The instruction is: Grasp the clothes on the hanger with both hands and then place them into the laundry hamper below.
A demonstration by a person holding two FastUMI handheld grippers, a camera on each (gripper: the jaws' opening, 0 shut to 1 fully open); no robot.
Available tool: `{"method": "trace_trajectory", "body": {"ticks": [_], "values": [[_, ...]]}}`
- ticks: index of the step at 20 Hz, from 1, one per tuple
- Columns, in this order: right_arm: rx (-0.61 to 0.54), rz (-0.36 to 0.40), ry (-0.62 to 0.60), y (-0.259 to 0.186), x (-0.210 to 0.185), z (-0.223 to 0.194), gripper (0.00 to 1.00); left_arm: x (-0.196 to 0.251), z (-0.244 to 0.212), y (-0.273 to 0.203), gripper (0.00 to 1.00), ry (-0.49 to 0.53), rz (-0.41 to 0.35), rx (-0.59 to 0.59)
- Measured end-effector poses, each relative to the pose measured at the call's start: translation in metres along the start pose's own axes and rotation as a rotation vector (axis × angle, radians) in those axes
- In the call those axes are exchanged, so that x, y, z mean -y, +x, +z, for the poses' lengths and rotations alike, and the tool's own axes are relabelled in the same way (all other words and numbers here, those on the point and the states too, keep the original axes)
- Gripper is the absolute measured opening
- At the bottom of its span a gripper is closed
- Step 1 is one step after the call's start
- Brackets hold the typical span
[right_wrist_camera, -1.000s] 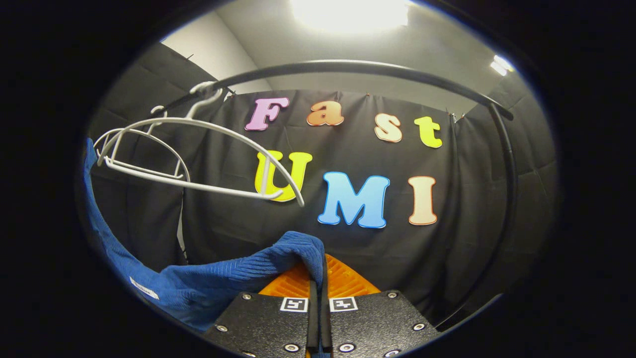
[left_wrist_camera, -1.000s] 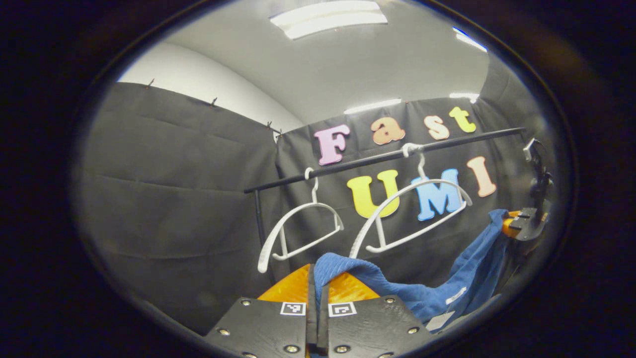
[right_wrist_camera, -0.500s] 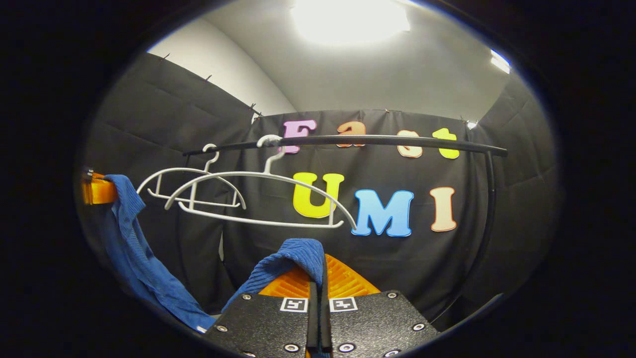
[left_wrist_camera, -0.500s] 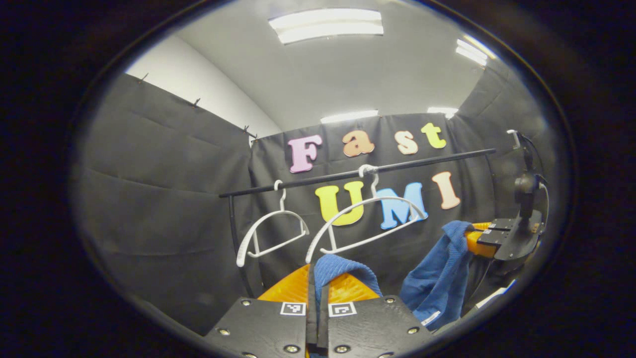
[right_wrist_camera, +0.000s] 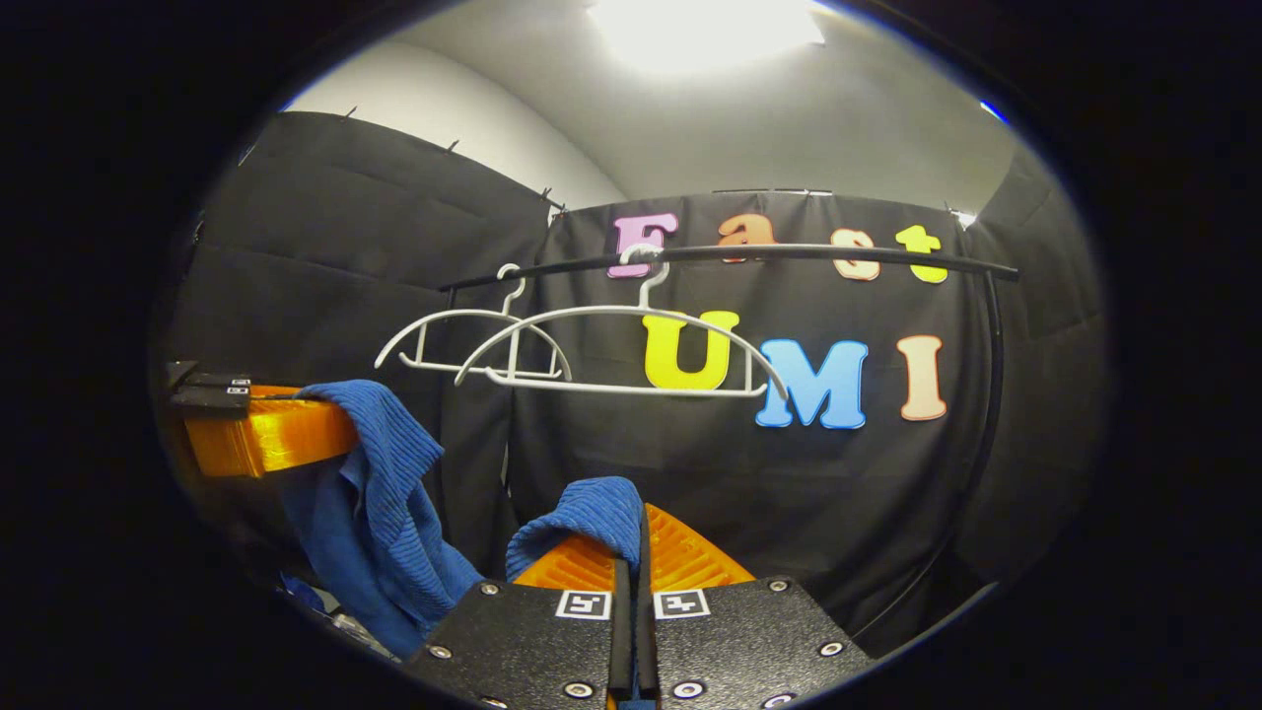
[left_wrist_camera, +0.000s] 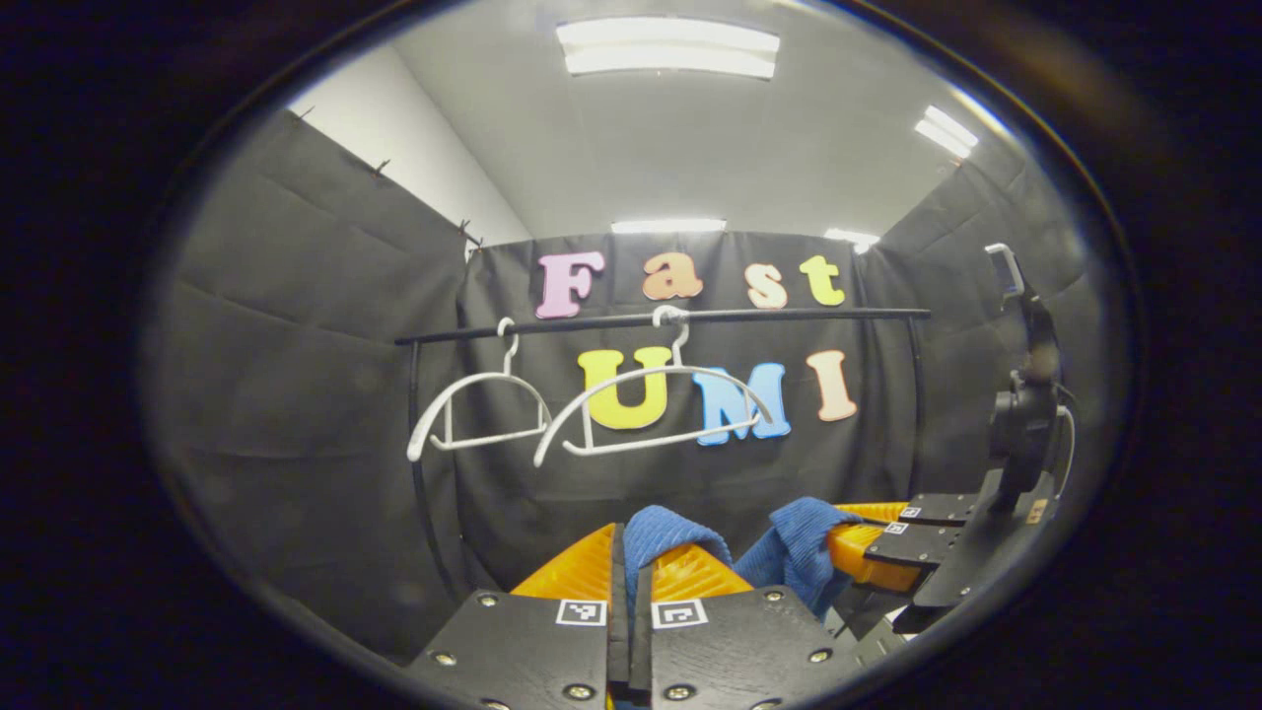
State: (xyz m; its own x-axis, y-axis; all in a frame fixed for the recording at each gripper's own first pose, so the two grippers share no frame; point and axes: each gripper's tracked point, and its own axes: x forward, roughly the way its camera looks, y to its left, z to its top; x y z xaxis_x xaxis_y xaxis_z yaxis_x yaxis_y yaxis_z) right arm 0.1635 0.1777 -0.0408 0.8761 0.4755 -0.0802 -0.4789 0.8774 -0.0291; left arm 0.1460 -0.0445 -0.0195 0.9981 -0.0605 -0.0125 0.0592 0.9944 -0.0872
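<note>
- The blue knit garment [right_wrist_camera: 394,493] is hanging off the hangers entirely, strung between the two grippers and sagging in the middle, so its long axis is running roughly side to side from one gripper to the other.
- In the right gripper view, one end of the cloth is draping over the right gripper [right_wrist_camera: 636,552], folded across its orange fingers [right_wrist_camera: 680,552]; the rest is dropping down and away to the left, towards the other gripper.
- The right gripper's fingers are pressing together on that fold, with no gap showing between them.
- In the left gripper view, the left gripper [left_wrist_camera: 631,567] is likewise pinching a fold of the garment [left_wrist_camera: 680,532], its orange fingers [left_wrist_camera: 582,572] closed tight on the fabric.
- Both grippers are pointing forward and slightly upward at the booth's back wall (each camera is looking up at the rail), held near one another and about level.
- The left gripper is appearing at the left edge of the right gripper view as an orange finger lying roughly horizontal, with cloth hanging from its tip.
- Two bare white hangers [left_wrist_camera: 651,409] are hanging side by side on the black rail [left_wrist_camera: 789,316], above and beyond the garment.
- A ceiling light [left_wrist_camera: 666,47] is glowing overhead.
</note>
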Motion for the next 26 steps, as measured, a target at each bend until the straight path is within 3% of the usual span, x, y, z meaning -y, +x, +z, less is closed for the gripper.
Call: {"method": "trace_trajectory", "body": {"ticks": [14, 26], "values": [[-0.321, -0.013, 0.005, -0.031, -0.017, -0.17, 0.02, 0.002, -0.184, -0.031, 0.02, -0.019, -0.01, -0.29], [-0.541, 0.005, -0.023, -0.058, -0.027, -0.275, 0.04, -0.006, -0.328, -0.068, 0.01, 0.015, 0.003, -0.602]]}}
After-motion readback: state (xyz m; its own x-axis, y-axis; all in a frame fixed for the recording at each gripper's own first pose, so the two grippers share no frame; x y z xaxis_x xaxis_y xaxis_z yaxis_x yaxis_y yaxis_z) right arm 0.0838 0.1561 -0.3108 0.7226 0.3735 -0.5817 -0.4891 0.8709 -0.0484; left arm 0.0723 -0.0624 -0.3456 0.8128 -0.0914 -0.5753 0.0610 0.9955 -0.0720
